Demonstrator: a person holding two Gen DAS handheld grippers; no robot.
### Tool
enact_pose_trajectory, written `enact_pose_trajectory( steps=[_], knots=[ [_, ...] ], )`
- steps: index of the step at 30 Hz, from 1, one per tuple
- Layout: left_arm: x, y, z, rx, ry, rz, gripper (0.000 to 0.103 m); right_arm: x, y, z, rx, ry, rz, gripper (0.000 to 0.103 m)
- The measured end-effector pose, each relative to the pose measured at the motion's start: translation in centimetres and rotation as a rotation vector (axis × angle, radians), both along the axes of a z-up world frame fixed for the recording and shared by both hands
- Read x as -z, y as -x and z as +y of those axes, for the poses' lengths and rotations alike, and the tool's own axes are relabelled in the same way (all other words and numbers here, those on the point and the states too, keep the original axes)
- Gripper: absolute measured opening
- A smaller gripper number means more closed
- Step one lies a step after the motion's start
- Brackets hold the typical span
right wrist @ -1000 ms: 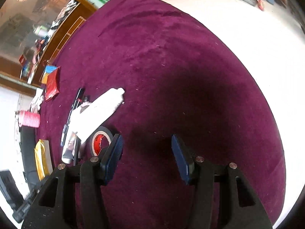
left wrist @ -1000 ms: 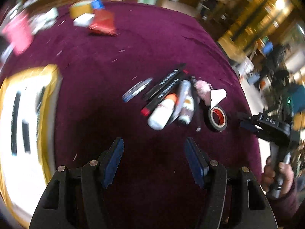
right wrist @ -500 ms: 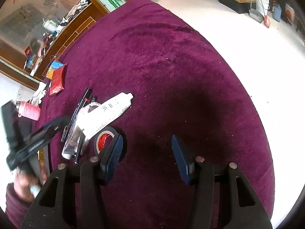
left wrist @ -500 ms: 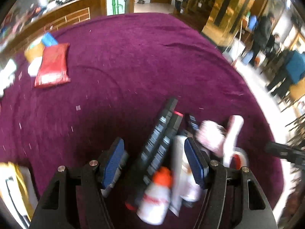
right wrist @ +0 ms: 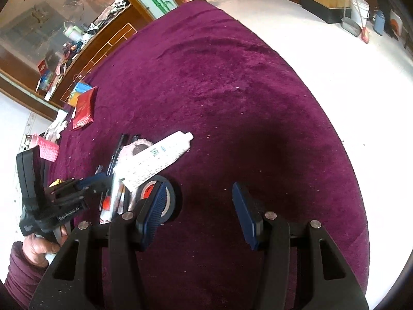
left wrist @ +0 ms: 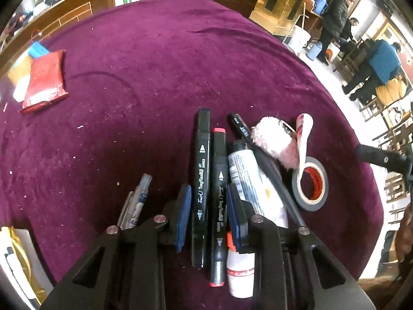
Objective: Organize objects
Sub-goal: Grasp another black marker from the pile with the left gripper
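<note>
On the purple tablecloth (left wrist: 155, 64) lies a pile: two black art markers (left wrist: 201, 170), a white tube (left wrist: 247, 180), a small white bottle with an orange cap (left wrist: 240, 271), a thin black pen (left wrist: 242, 131), a pink fluffy thing (left wrist: 273, 139) and a roll of tape (left wrist: 309, 183). My left gripper (left wrist: 209, 201) has its blue pads on either side of the two markers, narrowed around them. My right gripper (right wrist: 198, 206) is open and empty over bare cloth, its left pad just over the tape roll (right wrist: 155, 191). The white tube also shows in the right wrist view (right wrist: 157, 157).
A clear pen (left wrist: 136, 201) lies left of my left gripper. A red packet (left wrist: 44, 80) and a blue card lie at the far left. A yellow-rimmed white tray (left wrist: 15, 258) is at the bottom left. A pink thread spool (right wrist: 47, 149) stands near the table's edge.
My left gripper has moved down and forward onto the pile and its fingers have narrowed around the two black markers. My right gripper has stayed nearly still and open.
</note>
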State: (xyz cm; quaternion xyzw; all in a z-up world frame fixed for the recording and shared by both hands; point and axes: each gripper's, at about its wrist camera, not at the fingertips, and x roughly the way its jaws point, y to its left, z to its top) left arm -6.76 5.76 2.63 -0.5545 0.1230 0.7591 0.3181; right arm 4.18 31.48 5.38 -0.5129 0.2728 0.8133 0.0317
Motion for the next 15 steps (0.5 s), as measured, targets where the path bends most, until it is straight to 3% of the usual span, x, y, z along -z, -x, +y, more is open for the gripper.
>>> enact_pose_trajectory(
  steps=[5,8,11,15],
  knots=[
    [-0.3,0.8,-1.6,-0.078,-0.010,0.006,0.027,-0.1,0.0,-0.3,-0.006,-0.005,-0.001,0.052],
    [-0.2,1.1,-2.5,-0.100,0.035,0.038,0.028,0.0,-0.1,0.0,-0.001,-0.007,-0.007,0.052],
    [0.2,1.7,-3.6,-0.137,0.033,0.011,0.031,0.3,-0.1,0.3,0.009,-0.001,-0.014,0.052],
    [-0.2,1.4,-3.6,-0.125,0.003,0.011,0.031,0.3,0.1,0.0,-0.001,0.001,-0.014,0.052]
  ],
)
